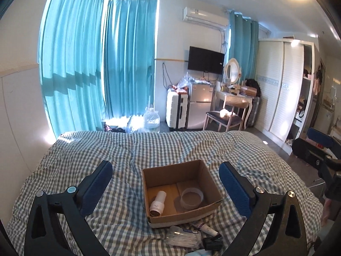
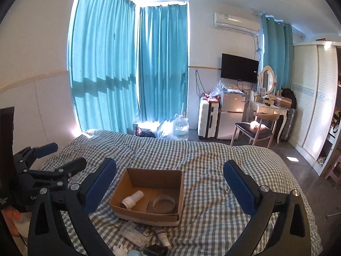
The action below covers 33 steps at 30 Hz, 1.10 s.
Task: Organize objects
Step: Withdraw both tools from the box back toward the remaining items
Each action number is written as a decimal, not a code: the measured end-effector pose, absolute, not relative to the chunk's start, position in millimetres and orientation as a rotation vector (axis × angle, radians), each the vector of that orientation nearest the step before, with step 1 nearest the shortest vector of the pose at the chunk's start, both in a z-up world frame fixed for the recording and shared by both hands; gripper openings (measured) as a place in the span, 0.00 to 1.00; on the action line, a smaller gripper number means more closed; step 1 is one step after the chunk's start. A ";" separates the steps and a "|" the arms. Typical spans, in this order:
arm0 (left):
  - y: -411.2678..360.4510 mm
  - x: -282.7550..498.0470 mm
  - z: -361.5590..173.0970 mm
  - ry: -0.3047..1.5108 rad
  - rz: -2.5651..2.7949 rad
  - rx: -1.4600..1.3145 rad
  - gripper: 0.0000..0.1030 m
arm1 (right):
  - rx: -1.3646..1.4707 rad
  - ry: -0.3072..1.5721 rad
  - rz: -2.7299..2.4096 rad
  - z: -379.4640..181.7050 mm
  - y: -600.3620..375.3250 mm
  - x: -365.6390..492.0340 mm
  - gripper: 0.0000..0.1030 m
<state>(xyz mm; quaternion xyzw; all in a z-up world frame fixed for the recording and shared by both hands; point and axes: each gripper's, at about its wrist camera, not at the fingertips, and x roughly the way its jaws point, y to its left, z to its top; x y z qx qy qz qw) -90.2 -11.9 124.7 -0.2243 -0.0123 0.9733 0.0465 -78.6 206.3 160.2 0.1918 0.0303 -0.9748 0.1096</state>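
Observation:
An open cardboard box (image 1: pixel 210 186) (image 2: pixel 178 188) sits on the checked bedspread. Inside it lie a small white bottle (image 1: pixel 158 203) (image 2: pixel 132 199) and a clear tape ring (image 1: pixel 192 198) (image 2: pixel 164 205). In front of the box lie a clear bag of cotton swabs (image 1: pixel 183 237) (image 2: pixel 134 233), a white tube (image 1: pixel 205 229) (image 2: pixel 162 236) and a small black item (image 1: pixel 212 243) (image 2: pixel 155 250). My left gripper (image 1: pixel 165 178) is open and empty, held above the box. My right gripper (image 2: pixel 170 176) is open and empty, also above the box. The left gripper shows at the left of the right wrist view (image 2: pixel 61 157).
The bed (image 1: pixel 85 149) fills the foreground. Beyond its foot stand a water jug (image 1: pixel 151 118), a white suitcase (image 1: pixel 177 112), a small fridge (image 1: pixel 199 104), a chair (image 1: pixel 223 117) and a dressing table (image 1: pixel 233 98). A wardrobe (image 1: pixel 281 89) lines the right wall.

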 end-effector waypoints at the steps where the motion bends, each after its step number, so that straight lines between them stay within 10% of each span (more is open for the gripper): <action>1: -11.2 -83.8 126.7 -0.029 2.977 -0.672 1.00 | 0.553 0.088 -2.869 163.6 207.4 -69.1 0.98; 15: -12.9 -19.8 120.6 0.009 3.021 -0.575 1.00 | 0.369 0.228 -2.923 159.5 214.5 16.5 0.99; 33: -11.7 -38.2 -18.6 -0.053 3.014 -0.815 1.00 | 0.717 0.094 -2.818 -1.8 216.9 -28.7 0.98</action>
